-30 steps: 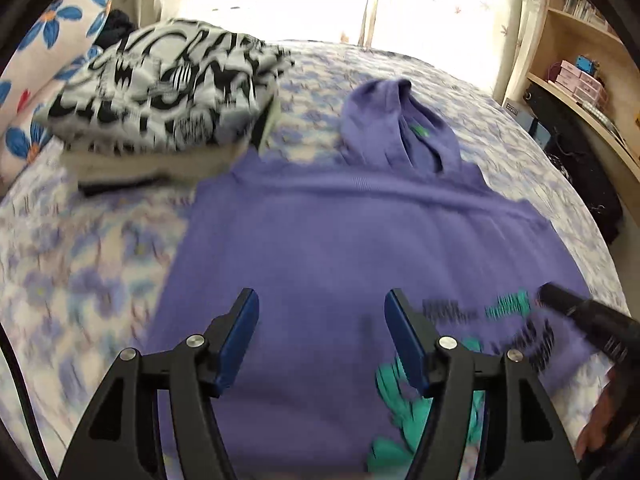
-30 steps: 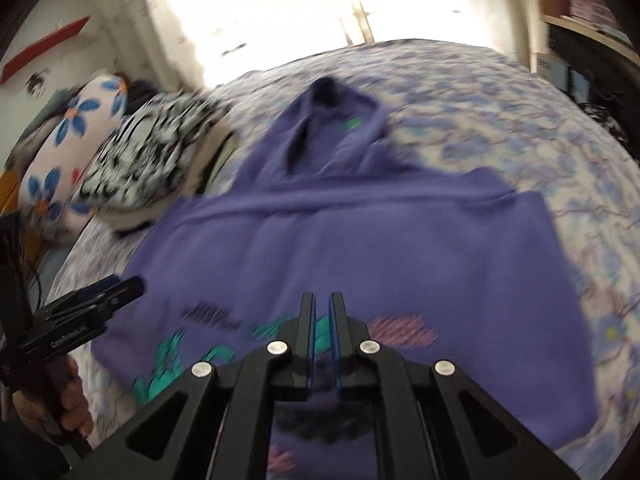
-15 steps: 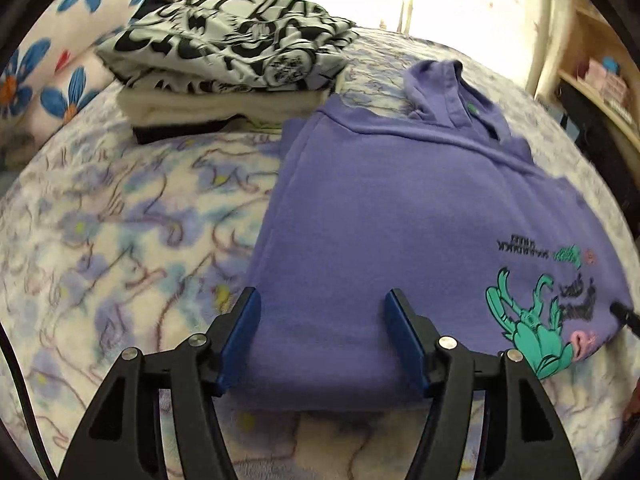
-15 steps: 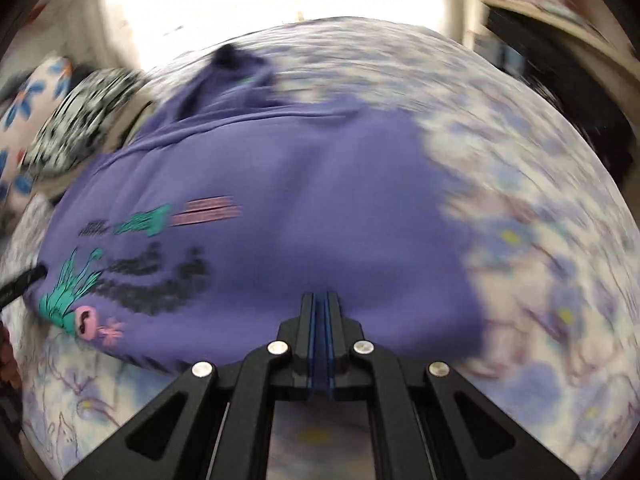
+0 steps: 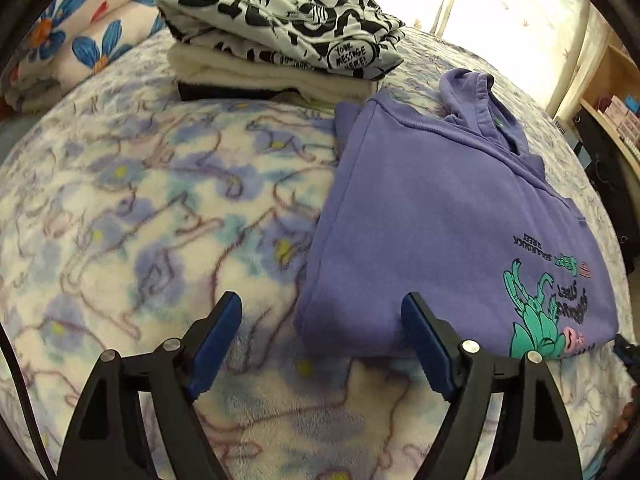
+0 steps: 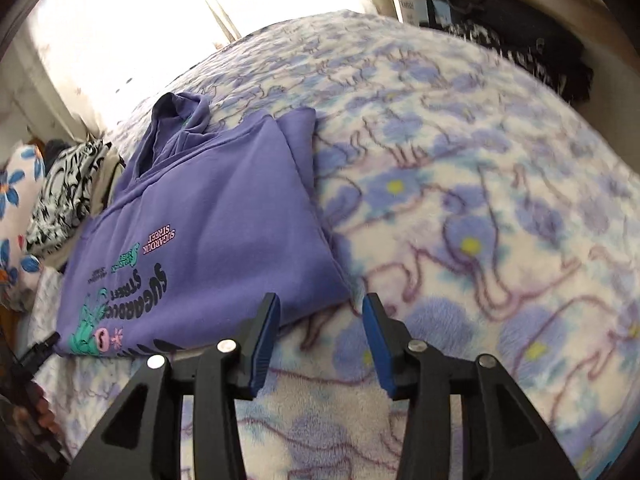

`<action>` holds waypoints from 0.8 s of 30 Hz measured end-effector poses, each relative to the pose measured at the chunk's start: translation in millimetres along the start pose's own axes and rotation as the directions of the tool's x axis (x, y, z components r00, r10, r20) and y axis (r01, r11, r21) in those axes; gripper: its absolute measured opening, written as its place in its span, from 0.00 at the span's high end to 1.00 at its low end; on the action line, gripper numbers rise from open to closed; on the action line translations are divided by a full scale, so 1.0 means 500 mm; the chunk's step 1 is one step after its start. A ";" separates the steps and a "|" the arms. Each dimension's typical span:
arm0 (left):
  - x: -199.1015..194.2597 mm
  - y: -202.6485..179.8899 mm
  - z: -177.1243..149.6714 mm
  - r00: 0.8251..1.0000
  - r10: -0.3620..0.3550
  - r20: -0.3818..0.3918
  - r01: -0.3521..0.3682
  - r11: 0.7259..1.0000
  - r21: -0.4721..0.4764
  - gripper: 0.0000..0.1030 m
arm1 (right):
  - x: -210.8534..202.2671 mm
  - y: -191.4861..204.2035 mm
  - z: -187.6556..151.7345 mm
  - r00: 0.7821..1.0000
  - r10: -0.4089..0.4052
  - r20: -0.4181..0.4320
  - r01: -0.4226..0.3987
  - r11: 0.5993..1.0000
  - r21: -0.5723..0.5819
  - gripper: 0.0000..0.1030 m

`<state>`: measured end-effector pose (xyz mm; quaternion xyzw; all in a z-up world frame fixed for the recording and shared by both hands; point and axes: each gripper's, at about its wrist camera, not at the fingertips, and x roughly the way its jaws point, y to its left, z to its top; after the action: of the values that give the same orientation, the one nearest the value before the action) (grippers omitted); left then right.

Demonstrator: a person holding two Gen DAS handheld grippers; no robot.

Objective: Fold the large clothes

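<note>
A purple hoodie point(image 5: 440, 216) lies folded with its sleeves tucked in on the floral fleece blanket point(image 5: 140, 220) of the bed, hood toward the window and its printed graphic near the front hem. The left gripper point(image 5: 322, 340) stands wide over the hoodie's near left corner, its jaws having just been opening, with only that corner between them and unpressed. The right gripper point(image 6: 320, 334), jaws just parted to a narrower gap, hovers at the near right corner holding nothing, while a stack of folded clothes point(image 5: 280, 36) sits beside the hoodie's left shoulder.
</note>
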<state>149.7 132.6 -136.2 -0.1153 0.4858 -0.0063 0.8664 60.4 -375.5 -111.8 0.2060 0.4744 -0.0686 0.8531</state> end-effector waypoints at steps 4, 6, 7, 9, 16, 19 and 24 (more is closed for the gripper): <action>0.020 0.011 -0.006 0.999 -0.046 -0.028 0.044 0.998 -0.051 0.21 | 0.027 0.004 0.000 0.998 0.057 -0.025 -0.057 0.998 0.025 0.58; 0.030 0.016 -0.006 0.997 -0.075 -0.035 0.072 0.994 -0.079 0.19 | 0.047 0.007 0.007 0.995 0.086 -0.040 -0.084 0.995 0.056 0.57; 0.037 0.017 -0.005 0.995 -0.091 -0.037 0.087 0.992 -0.097 0.16 | 0.056 0.007 0.010 0.993 0.110 -0.042 -0.106 0.991 0.075 0.56; 0.049 0.017 -0.003 0.994 -0.106 -0.042 0.100 0.989 -0.112 0.12 | 0.071 0.006 0.017 0.988 0.150 -0.039 -0.144 0.983 0.116 0.51; 0.089 -0.012 0.014 0.995 -0.090 -0.033 0.086 0.990 -0.115 0.01 | 0.115 0.025 0.037 0.978 0.208 -0.005 -0.204 0.964 0.169 0.48; 0.087 -0.027 0.021 0.997 -0.079 -0.002 0.078 0.991 -0.108 0.22 | 0.115 0.034 0.038 0.982 0.186 0.012 -0.186 0.972 0.146 0.54; 0.062 -0.055 0.029 0.999 -0.029 0.040 0.032 0.997 -0.070 0.71 | 0.091 0.041 0.035 0.985 0.167 0.043 -0.171 0.979 0.116 0.84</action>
<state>181.1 104.6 -149.3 -0.1534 0.4667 -0.0002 0.8710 105.3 -360.8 -136.1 0.2948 0.4361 -0.0277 0.8498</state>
